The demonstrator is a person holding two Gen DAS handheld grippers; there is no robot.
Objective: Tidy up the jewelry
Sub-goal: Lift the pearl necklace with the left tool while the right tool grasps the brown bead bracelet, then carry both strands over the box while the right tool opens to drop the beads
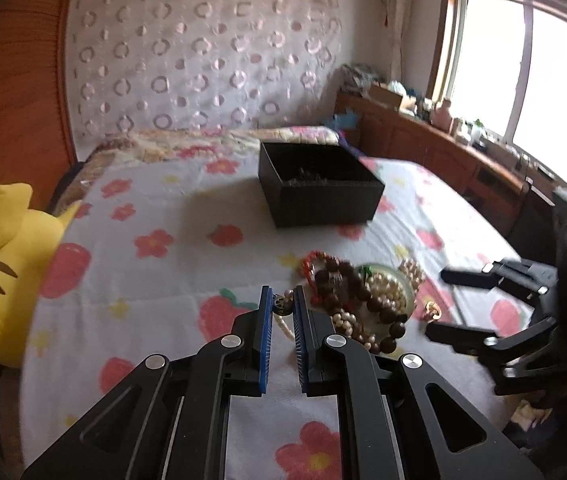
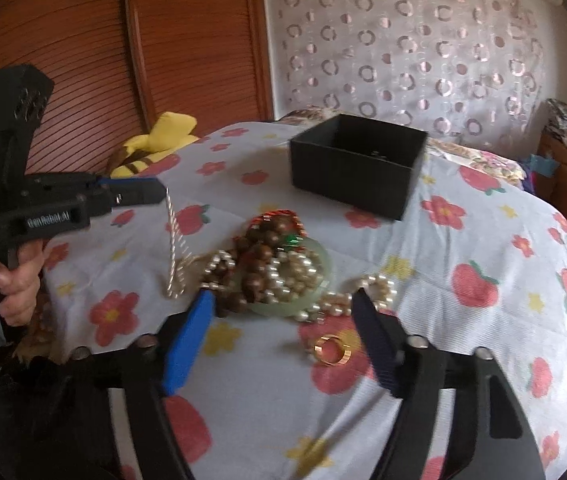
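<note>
My left gripper nearly closed, pinching pale chain; dangle visible only from right wrist. Right gripper wide, empty. One black box, one gold ring.

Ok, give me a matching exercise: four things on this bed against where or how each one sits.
Things:
1. black box
2. gold ring
3. white bead strand
4. yellow plush toy

States:
a. hanging from the left claw
b. at the bed's edge by the wooden wall
c. open, beyond the jewelry pile
d. lying on the sheet between the right claw's fingers

Pairs: 1-c, 2-d, 3-a, 4-b
</note>
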